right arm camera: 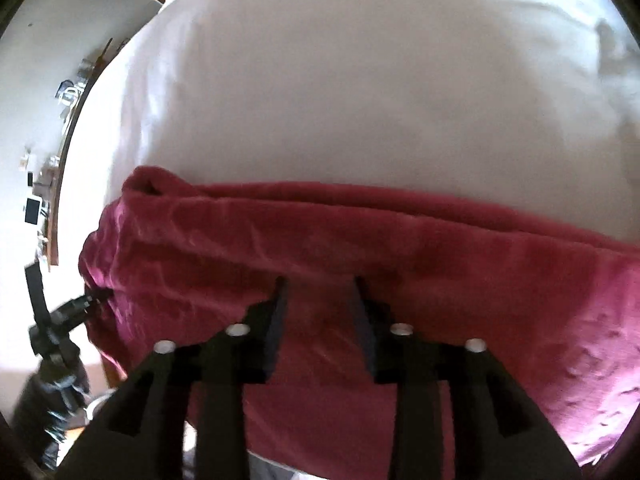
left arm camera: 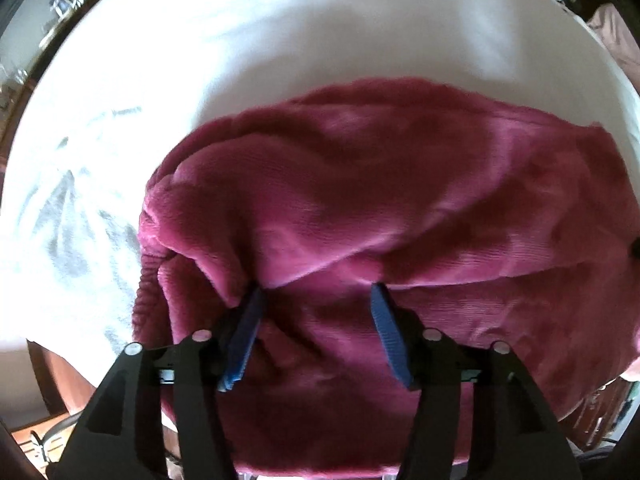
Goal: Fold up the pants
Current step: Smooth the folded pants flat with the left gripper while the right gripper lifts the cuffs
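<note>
— Which way are the pants [left arm camera: 400,184] lying?

— They're a crimson, ribbed, plush pair, bunched into a folded heap on the white sheet of the bed [left arm camera: 280,32]. From the right wrist view the heap [right arm camera: 360,240] runs as a long band across the picture, left to right, with a rolled fold along its far edge and white sheet beyond it. In the left wrist view one end sits at the left, thick and gathered, perhaps the waistband, though I can't be sure.

— And where are the fingers in all this?

— The left gripper [left arm camera: 318,292] points almost straight down at the heap. Its blue fingers [left arm camera: 386,320] stand about half spread. The left tip sits right against a crease in the fabric; I can't tell whether it pinches anything. The other tip is clear, with plain cloth under the gap.

— The right one?

— The right gripper [right arm camera: 320,284] tilts steeply down over the near side of the band. Its dark fingers [right arm camera: 280,312] are parted somewhat less than the left's, with nothing caught between them, only the pants below. The view is blurred.

— Can they see each other?

— At the left edge of the right wrist view a black rig reaches the end of the heap; that looks like the other gripper.
</note>
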Action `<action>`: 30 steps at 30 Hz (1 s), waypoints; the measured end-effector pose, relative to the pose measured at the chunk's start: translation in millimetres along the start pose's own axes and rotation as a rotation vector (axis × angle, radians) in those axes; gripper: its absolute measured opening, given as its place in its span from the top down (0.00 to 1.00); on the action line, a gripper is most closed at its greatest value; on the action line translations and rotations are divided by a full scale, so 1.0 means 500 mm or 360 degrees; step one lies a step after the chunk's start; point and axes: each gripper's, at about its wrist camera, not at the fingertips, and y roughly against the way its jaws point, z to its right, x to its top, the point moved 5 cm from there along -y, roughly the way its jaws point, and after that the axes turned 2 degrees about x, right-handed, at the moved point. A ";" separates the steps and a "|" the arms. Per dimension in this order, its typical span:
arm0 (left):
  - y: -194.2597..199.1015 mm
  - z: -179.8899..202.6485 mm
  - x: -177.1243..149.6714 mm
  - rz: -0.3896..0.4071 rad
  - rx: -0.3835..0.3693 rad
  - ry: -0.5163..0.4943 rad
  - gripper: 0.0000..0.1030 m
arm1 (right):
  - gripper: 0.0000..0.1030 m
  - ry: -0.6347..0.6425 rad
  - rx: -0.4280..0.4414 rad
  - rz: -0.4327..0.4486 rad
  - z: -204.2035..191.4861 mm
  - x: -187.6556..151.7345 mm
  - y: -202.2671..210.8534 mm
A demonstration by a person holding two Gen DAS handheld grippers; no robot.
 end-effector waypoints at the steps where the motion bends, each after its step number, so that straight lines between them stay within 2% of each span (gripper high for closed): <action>1: 0.008 0.011 0.001 0.0014 0.0006 -0.0008 0.43 | 0.60 0.0007 -0.0015 0.0019 0.010 -0.009 0.014; 5: 0.054 0.089 -0.004 0.0068 0.0001 -0.0028 0.42 | 0.60 -0.0061 -0.0112 0.0072 0.099 -0.044 0.088; 10: 0.090 0.234 -0.014 0.0110 -0.0054 -0.0133 0.39 | 0.60 -0.0238 -0.0264 0.0188 0.298 -0.118 0.233; 15: 0.114 0.393 -0.053 0.0104 -0.0141 -0.0234 0.37 | 0.60 -0.0369 -0.0392 0.0266 0.467 -0.191 0.335; 18: 0.113 0.478 -0.089 0.0070 -0.0170 -0.0303 0.37 | 0.60 -0.0426 -0.0420 0.0307 0.535 -0.230 0.383; 22: 0.107 0.559 -0.130 0.0030 -0.0172 -0.0394 0.37 | 0.60 -0.0478 -0.0399 0.0270 0.597 -0.286 0.401; 28: 0.119 0.647 -0.145 0.0046 -0.0153 -0.0440 0.37 | 0.60 -0.0557 -0.0371 0.0224 0.669 -0.357 0.411; 30: 0.126 0.686 -0.145 0.0070 -0.0147 -0.0450 0.37 | 0.60 -0.0583 -0.0355 0.0255 0.683 -0.368 0.429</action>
